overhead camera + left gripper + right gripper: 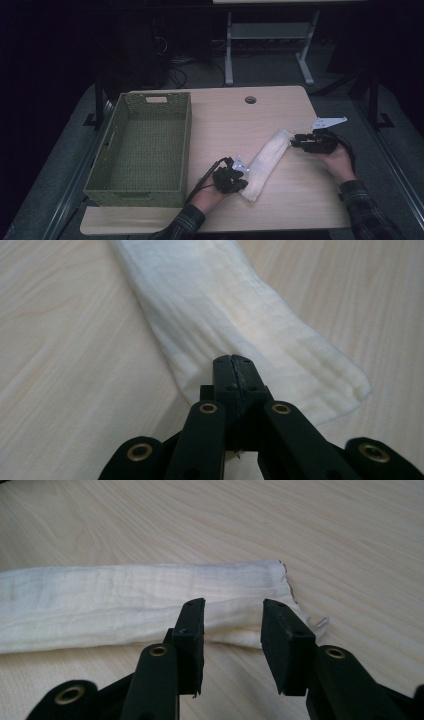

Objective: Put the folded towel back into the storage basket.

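Note:
A long folded strip of white cloth (267, 157) lies slantwise on the wooden table (225, 120). My left gripper (244, 183) rests at the strip's near end. In the left gripper view its jaws (234, 362) are shut flush together with their tips over the cloth (240, 305), which lies flat; no fabric shows between them. My right gripper (294, 142) is at the strip's far end. In the right gripper view it (232, 615) stands open, its jaws apart on either side of the cloth's end (125, 600), not pressing on it.
A green woven basket (187, 145) with nothing inside stands on the table's left side, close to my left hand. A round cable hole (250, 99) sits near the table's far edge. A white desk frame (228, 50) stands beyond on the dark floor.

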Motion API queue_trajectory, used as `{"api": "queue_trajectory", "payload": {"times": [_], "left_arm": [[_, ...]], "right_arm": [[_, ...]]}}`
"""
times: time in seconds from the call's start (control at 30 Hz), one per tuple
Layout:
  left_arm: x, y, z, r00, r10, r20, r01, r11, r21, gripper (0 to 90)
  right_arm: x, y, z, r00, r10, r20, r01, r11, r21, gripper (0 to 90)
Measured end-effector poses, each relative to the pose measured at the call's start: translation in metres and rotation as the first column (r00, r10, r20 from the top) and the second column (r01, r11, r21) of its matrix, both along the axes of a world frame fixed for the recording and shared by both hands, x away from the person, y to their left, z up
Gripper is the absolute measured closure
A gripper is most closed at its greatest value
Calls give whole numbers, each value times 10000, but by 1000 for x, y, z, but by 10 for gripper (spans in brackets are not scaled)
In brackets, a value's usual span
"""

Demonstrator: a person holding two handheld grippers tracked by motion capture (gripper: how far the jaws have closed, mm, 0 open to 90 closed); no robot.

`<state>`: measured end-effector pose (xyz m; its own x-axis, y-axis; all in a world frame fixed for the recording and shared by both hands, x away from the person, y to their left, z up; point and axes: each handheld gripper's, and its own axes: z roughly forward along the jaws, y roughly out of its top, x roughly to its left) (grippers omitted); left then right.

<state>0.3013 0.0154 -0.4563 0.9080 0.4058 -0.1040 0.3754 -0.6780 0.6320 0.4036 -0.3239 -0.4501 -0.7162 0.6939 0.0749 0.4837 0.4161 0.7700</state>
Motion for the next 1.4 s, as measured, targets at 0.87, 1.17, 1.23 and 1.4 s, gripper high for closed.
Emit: {"api": "queue_trajectory", "payload": {"times": [0.87, 1.17, 1.23, 1.4], "left_arm": [[11, -25, 10, 9839, -1611, 778, 1624, 9867, -108, 620], [19, -36, 9, 9625, -2526, 990, 2561, 9663, -241, 419], [22, -39, 10, 9585, -2658, 1033, 2699, 9625, -274, 396], [27, -45, 6, 9443, -3061, 1210, 3096, 9508, -116, 360]], "right_arm": [[7, 7, 0, 9999, 121, 56, -119, 9997, -210, 592], [33, 15, -3, 9995, -12, -330, -4, 9989, -471, 564], [39, 16, -4, 9994, 31, -348, -48, 9988, -485, 564], [44, 21, -3, 9992, 60, -396, -81, 9985, -533, 562]]}}
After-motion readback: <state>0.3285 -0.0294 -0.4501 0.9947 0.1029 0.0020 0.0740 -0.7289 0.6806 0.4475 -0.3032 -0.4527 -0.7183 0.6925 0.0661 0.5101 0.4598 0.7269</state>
